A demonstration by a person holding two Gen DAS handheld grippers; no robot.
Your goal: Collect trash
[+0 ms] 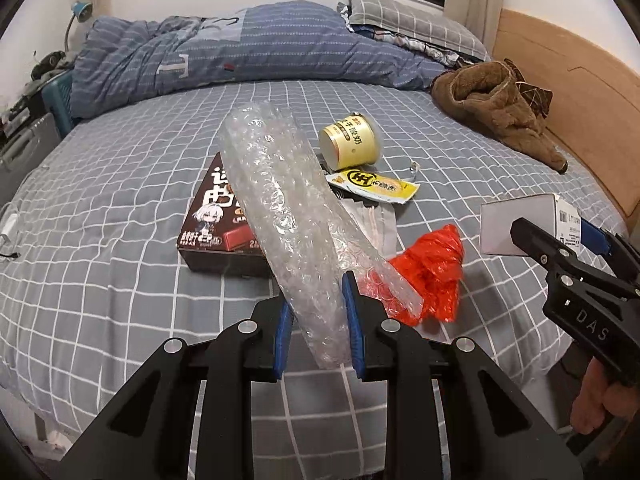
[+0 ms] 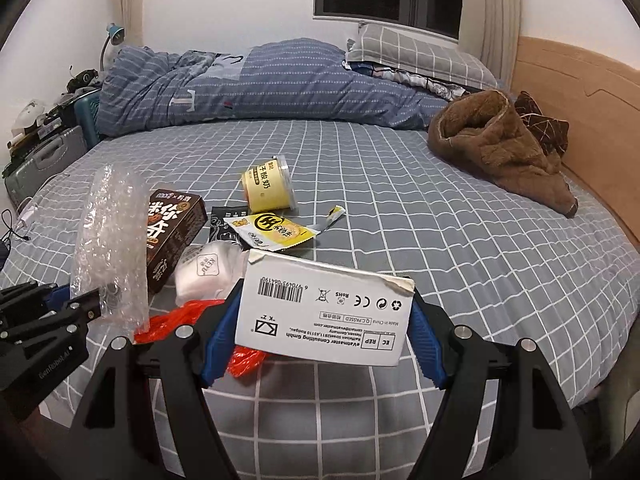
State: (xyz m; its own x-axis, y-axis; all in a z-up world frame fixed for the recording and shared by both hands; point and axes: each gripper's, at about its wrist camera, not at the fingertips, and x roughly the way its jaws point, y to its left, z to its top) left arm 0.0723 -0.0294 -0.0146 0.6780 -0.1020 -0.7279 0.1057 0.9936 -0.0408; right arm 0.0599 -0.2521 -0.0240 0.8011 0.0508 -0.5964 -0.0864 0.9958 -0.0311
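Two pieces are being held above the bed [image 1: 120,208]: bubble wrap [image 1: 288,216] is being clamped by the left gripper [image 1: 318,332], a white box [image 2: 324,308] by the right gripper [image 2: 320,344]. The wrap's long axis is being pointed up and away, leaning left; the box is being held broadside. A cup [image 2: 269,188], a yellow sachet [image 2: 276,230], a brown box [image 2: 170,232] and a red bag [image 1: 434,272] are being left, judging by the clutter.

Blue duvet [image 1: 240,52], grey pillow [image 1: 408,20], brown fleece garment [image 1: 500,108].
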